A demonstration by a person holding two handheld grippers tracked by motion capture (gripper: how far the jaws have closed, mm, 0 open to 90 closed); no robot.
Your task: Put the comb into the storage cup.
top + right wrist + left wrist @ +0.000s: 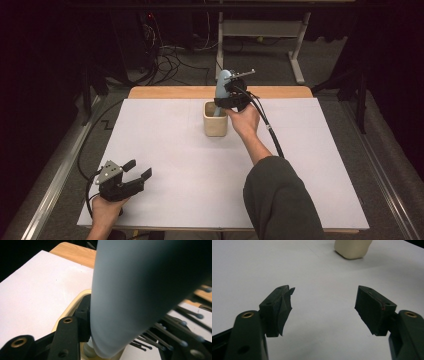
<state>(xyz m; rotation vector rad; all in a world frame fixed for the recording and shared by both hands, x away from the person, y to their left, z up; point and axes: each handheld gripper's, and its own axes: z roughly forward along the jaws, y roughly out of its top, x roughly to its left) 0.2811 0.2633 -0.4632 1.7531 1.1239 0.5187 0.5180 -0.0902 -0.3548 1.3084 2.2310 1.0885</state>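
A light blue hairbrush (222,82) with dark ball-tipped bristles (170,336) stands nearly upright, its lower end down inside a beige cup (215,125) at the back middle of the table. My right gripper (223,103) is shut on the hairbrush just above the cup's rim (72,305). In the right gripper view the hairbrush (140,290) sits close between the jaws, and the right jaw is mostly hidden behind it. My left gripper (140,169) hovers low near the front left corner, open with nothing between its fingers. The left gripper (324,302) points toward the cup (353,248).
A white sheet (200,165) covers most of the wooden table (175,92). The right forearm in a dark sleeve (280,200) reaches across the table's middle right, with the gripper's cable (270,130) trailing beside it. Cables and a desk frame (295,55) lie on the floor beyond.
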